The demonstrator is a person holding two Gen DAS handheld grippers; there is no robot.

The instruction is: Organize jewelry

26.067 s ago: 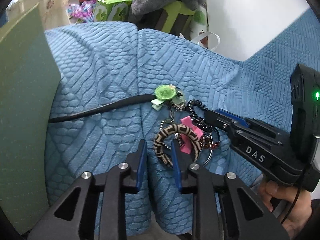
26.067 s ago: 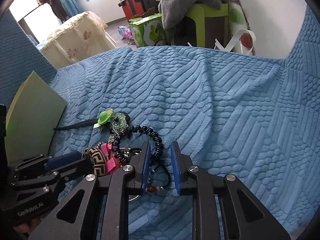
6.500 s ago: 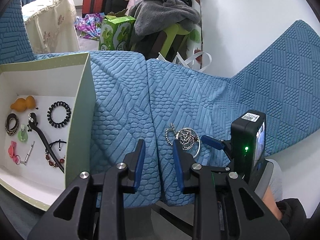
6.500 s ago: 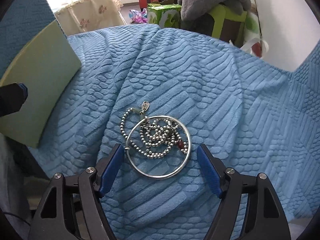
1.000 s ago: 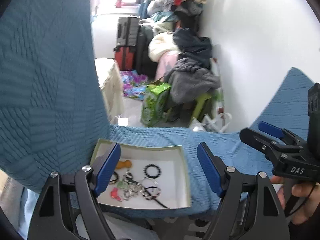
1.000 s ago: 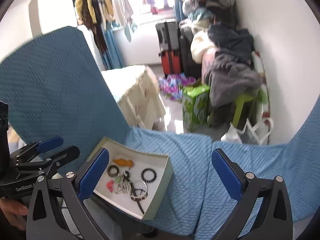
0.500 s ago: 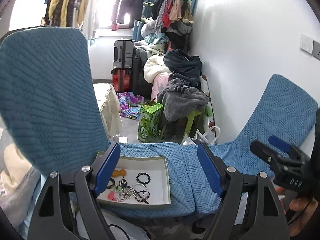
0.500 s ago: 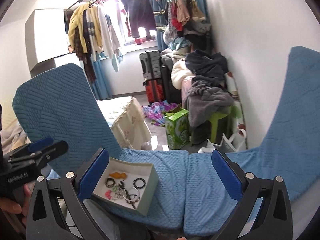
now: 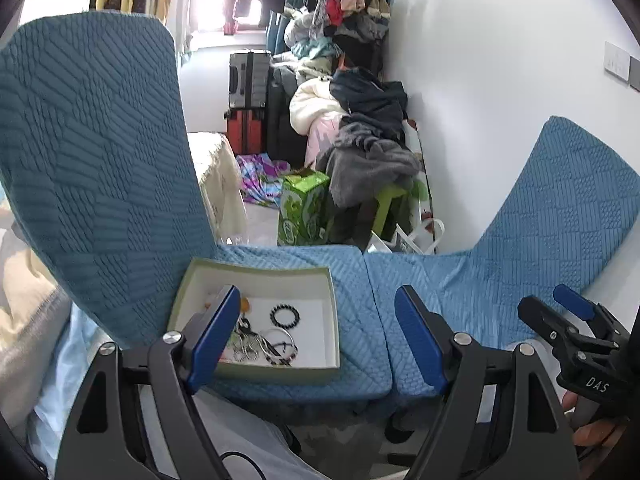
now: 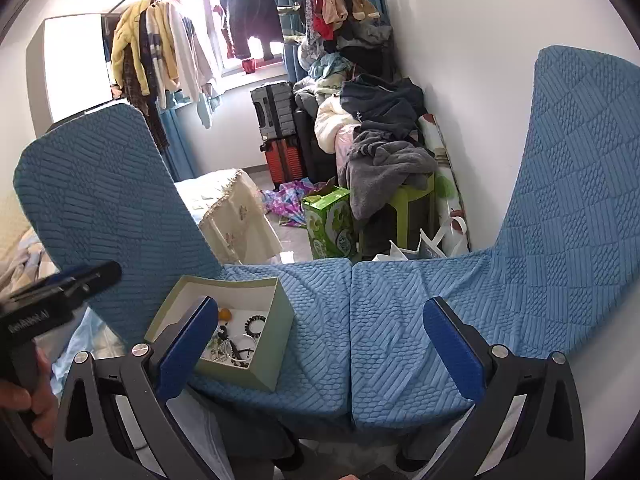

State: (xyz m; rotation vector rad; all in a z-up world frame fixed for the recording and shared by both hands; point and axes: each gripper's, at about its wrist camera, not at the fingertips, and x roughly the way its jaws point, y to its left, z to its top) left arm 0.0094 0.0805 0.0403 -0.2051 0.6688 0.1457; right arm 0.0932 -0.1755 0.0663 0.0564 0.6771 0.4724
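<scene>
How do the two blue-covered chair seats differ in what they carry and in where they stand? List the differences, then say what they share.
The left seat bears the open box of jewelry; the right seat carries nothing visible. The left seat's backrest rises at the left edge of the picture, while the right seat's backrest rises at the right edge, by the wall. Both wear the same textured blue cover and stand edge to edge.

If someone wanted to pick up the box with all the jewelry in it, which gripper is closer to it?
Probably the left gripper. The pale green cardboard box sits on the left blue seat cushion, right before its open jaws. The right gripper, also open, faces mostly the bare right cushion.
</scene>
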